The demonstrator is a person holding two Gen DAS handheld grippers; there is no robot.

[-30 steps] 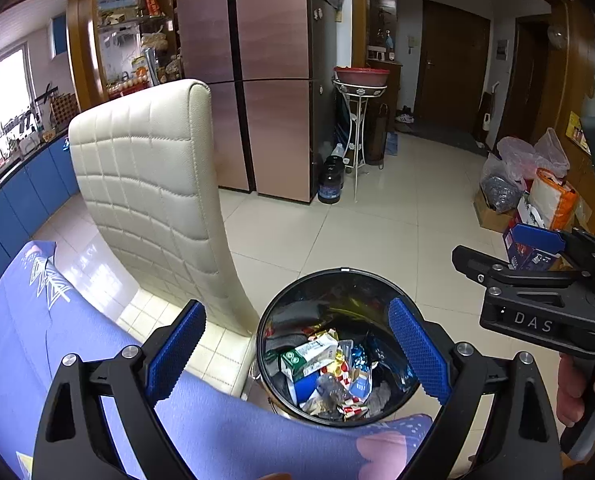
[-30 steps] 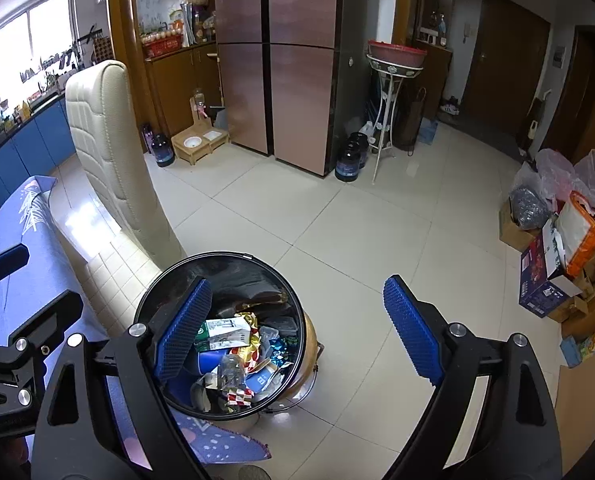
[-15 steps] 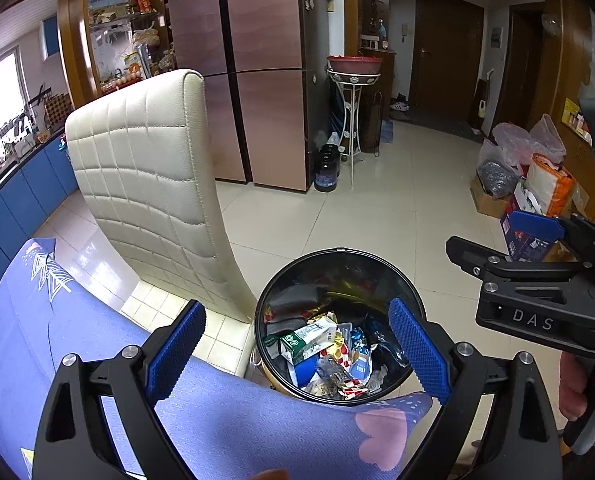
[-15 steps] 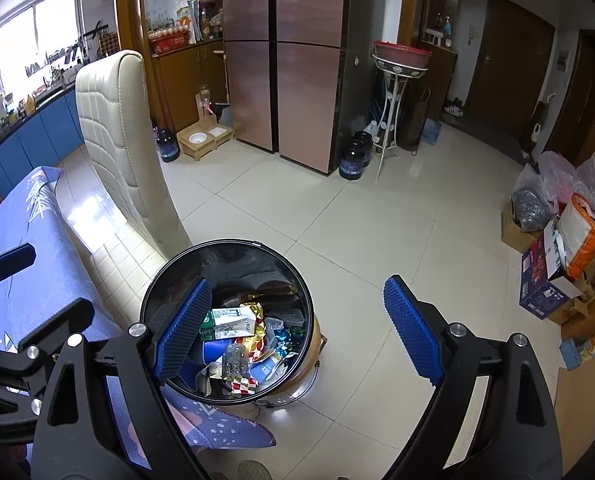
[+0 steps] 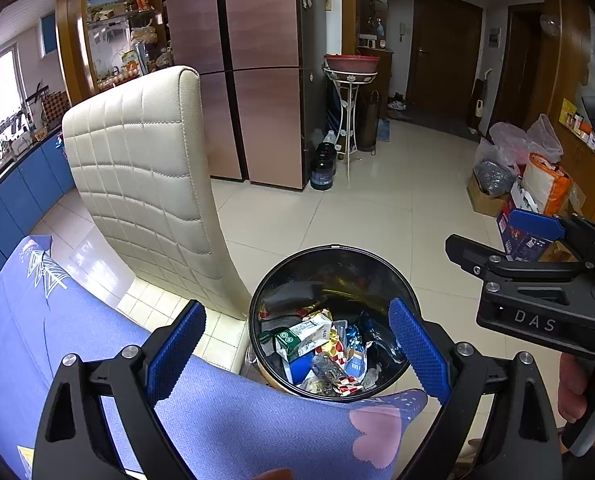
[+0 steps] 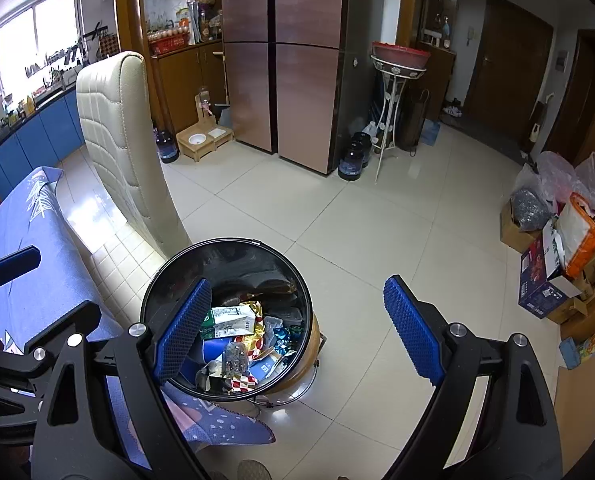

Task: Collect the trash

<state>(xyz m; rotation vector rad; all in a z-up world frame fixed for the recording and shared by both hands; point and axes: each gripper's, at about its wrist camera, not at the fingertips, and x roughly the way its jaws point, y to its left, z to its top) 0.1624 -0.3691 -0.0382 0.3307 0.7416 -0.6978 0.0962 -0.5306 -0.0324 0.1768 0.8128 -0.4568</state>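
Left gripper (image 5: 297, 354): released, the two blue pads stand wide apart with nothing between them; it fills the lower part of the left wrist view and points down toward the trash bin.
Right gripper (image 6: 293, 328): released too, jaws wide, holding nothing; it takes the lower part of the right wrist view. In the left wrist view its black body shows at the right edge, with a hand (image 5: 577, 388) on the handle.
Trash bin (image 5: 401, 280): round, black inside, on the tile floor, at lower centre of the left wrist view and lower left of centre in the right wrist view.
Trash (image 5: 317, 344): already inside the bin; a green and white carton, blue foil pieces, red and white wrappers, and a crumpled clear piece lie mixed together.
Tablecloth (image 5: 77, 352): blue-violet with a pink heart, at lower left; its corner hangs just in front of the bin.
Chair (image 5: 145, 184): cream, quilted back, left of centre, standing between the table and the bin.
Fridge (image 5: 257, 80): copper-coloured doors, upper centre.
Boxes and bags (image 6: 557, 236): piled at the right edge, well apart from the bin.
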